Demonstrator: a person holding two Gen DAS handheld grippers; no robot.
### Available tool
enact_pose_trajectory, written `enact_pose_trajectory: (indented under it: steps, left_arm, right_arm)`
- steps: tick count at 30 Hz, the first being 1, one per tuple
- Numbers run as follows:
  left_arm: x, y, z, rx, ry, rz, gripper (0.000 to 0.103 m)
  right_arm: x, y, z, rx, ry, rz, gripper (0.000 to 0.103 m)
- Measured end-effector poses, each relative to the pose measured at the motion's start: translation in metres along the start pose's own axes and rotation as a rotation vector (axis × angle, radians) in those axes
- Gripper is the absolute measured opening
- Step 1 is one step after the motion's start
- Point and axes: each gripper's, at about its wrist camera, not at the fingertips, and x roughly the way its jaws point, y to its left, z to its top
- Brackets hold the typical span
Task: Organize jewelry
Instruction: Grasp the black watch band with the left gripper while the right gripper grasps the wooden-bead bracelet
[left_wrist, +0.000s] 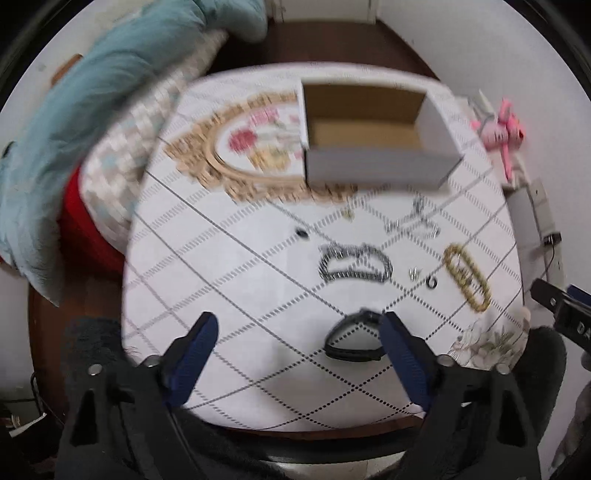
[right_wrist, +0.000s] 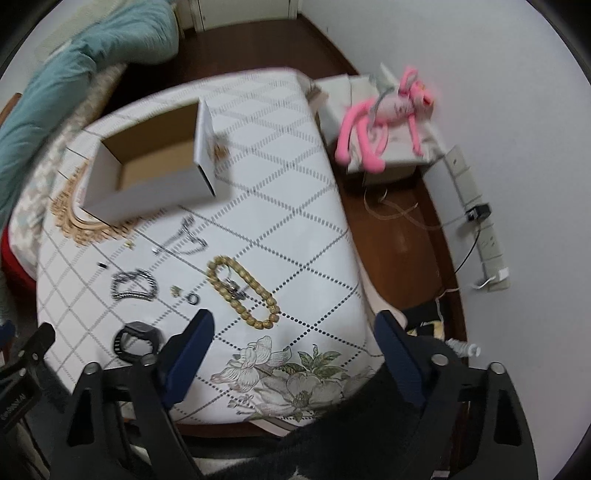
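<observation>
An open white cardboard box (left_wrist: 376, 136) (right_wrist: 147, 173) stands at the far side of the white quilted table (left_wrist: 229, 280) (right_wrist: 295, 206). In front of it lie a gold bead bracelet (left_wrist: 466, 277) (right_wrist: 240, 291), a silver chain bracelet (left_wrist: 354, 263) (right_wrist: 133, 285), a thin silver chain (left_wrist: 413, 221) (right_wrist: 183, 236), a black watch (left_wrist: 351, 338) (right_wrist: 137, 341), a dark ring (left_wrist: 431, 282) (right_wrist: 192, 298) and small studs (left_wrist: 413, 273). My left gripper (left_wrist: 297, 332) is open and empty, just above the watch. My right gripper (right_wrist: 293, 332) is open and empty over the table's near edge.
A teal blanket (left_wrist: 92, 110) and a checked cushion (left_wrist: 140, 147) lie left of the table. A pink plush toy (right_wrist: 380, 122) lies on a box at the right. A power strip (right_wrist: 480, 221) runs along the wall. Dark wooden floor (right_wrist: 402, 229) surrounds the table.
</observation>
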Motion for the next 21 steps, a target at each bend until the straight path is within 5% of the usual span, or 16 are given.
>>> enact_pose_trajectory:
  steps: [5,7,14,16,18,21]
  left_arm:
    - [0.043,-0.003,-0.006,0.010,0.101,-0.027,0.064]
    - [0.054,-0.003,-0.009,0.004,0.135,-0.043,0.049]
    - [0.076,0.000,-0.020,-0.006,0.182,-0.072,0.048]
    - [0.080,0.000,-0.023,-0.004,0.186,-0.079,0.047]
    - [0.083,-0.001,-0.026,0.000,0.195,-0.100,0.036]
    - [0.085,-0.003,-0.029,0.024,0.177,-0.107,0.025]
  right_arm:
    - [0.049,0.001,-0.001,0.017,0.071,0.020,0.070]
    - [0.065,0.002,-0.001,0.016,0.085,0.026,0.060]
    - [0.102,0.011,-0.002,-0.018,0.089,0.050,0.041]
    - [0.102,0.015,-0.002,-0.036,0.075,0.056,0.029]
    - [0.102,0.018,-0.004,-0.041,0.084,0.077,0.009]
    - [0.100,0.024,-0.016,-0.066,0.137,0.117,0.010]
